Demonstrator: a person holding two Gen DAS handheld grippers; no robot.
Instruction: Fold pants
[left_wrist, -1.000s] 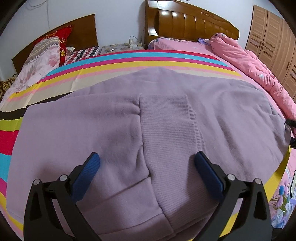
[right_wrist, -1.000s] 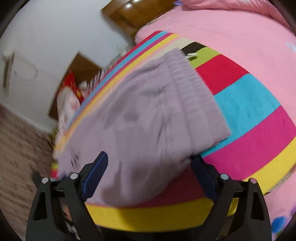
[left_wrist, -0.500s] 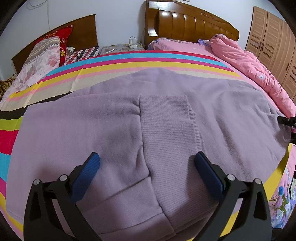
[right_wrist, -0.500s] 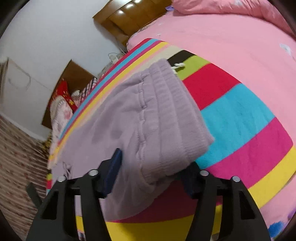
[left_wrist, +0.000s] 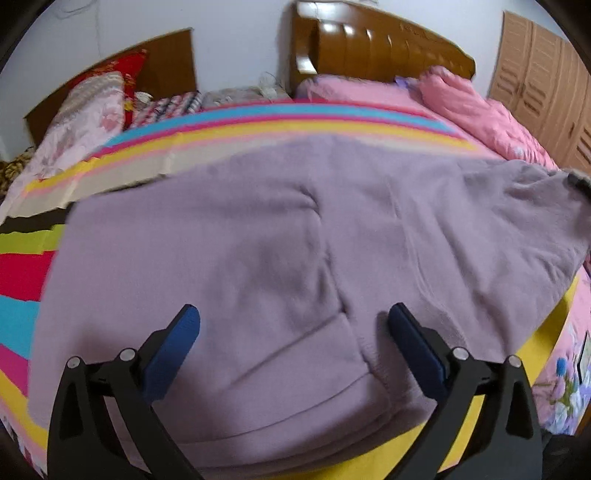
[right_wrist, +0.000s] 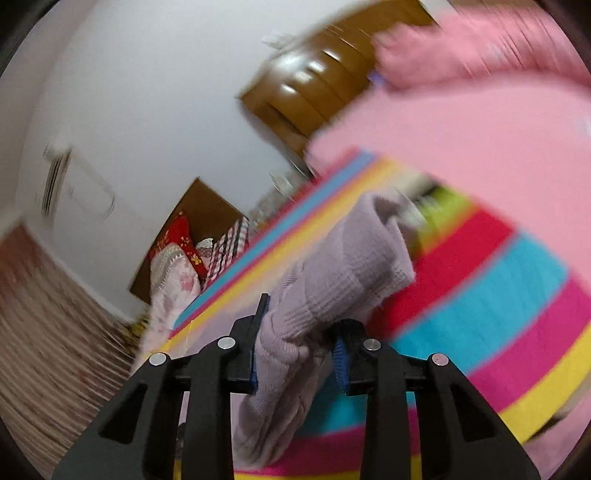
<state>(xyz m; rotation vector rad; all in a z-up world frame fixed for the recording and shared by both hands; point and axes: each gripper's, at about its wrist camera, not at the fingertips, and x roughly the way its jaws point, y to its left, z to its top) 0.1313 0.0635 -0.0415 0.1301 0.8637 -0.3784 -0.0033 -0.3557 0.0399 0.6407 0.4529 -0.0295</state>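
Lilac knit pants (left_wrist: 295, 240) lie spread on a striped bedsheet (left_wrist: 229, 125). My left gripper (left_wrist: 293, 325) is open just above the near part of the pants, one blue pad on each side of a fold line. My right gripper (right_wrist: 295, 354) is shut on the ribbed waistband (right_wrist: 347, 266) of the pants and holds it raised off the sheet. In the left wrist view that lifted end (left_wrist: 546, 184) stands up at the far right, with a dark bit of the right gripper (left_wrist: 578, 181) at its edge.
A pink quilt (left_wrist: 480, 110) is heaped at the back right by a wooden headboard (left_wrist: 376, 48). Pillows (left_wrist: 88, 107) lie at the back left. A wooden wardrobe (left_wrist: 546, 77) stands far right. The bed's near edge runs under my left gripper.
My right gripper has closed on the waistband and lifted it off the sheet. In the left wrist view the right end of the pants has risen and creased. My left gripper stays open.
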